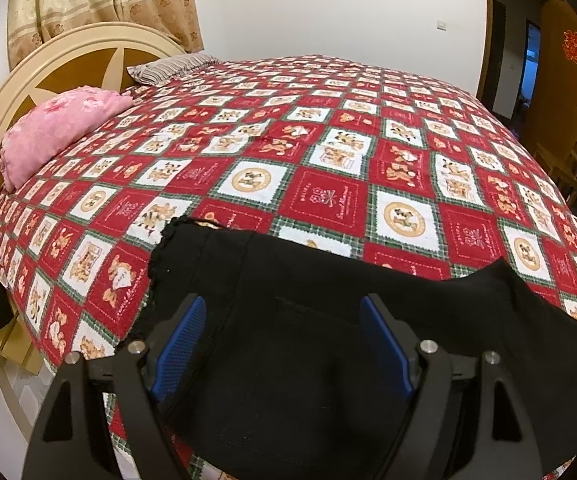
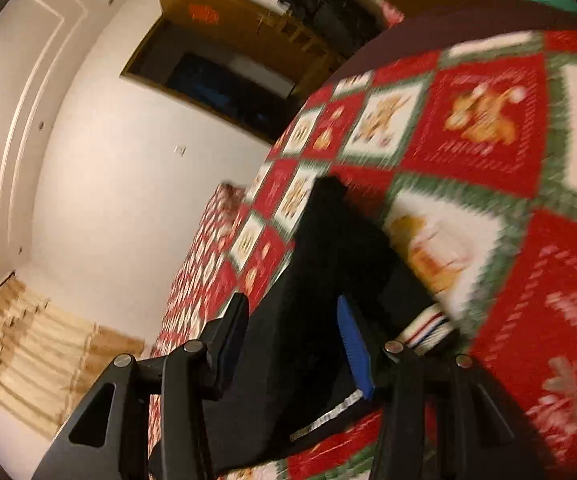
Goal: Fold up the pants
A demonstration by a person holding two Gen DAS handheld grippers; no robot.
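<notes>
The black pants (image 1: 328,320) lie on the red patterned bedspread (image 1: 328,160) at the near edge of the bed. A frilled hem shows at their left edge. My left gripper (image 1: 282,320) is open just above the pants, its blue pads (image 1: 186,336) apart on either side of the cloth. In the blurred, tilted right wrist view the pants (image 2: 320,280) run between the fingers of my right gripper (image 2: 292,316), which is open, with the blue pad (image 2: 354,352) beside the cloth. A white-striped band (image 2: 428,328) shows at the pants' edge.
A pink pillow (image 1: 60,128) and a striped pillow (image 1: 172,66) lie by the cream headboard (image 1: 28,80) at the far left. A wooden chair (image 1: 568,160) and a door (image 1: 560,72) stand to the right. The bed's left edge drops away near my left gripper.
</notes>
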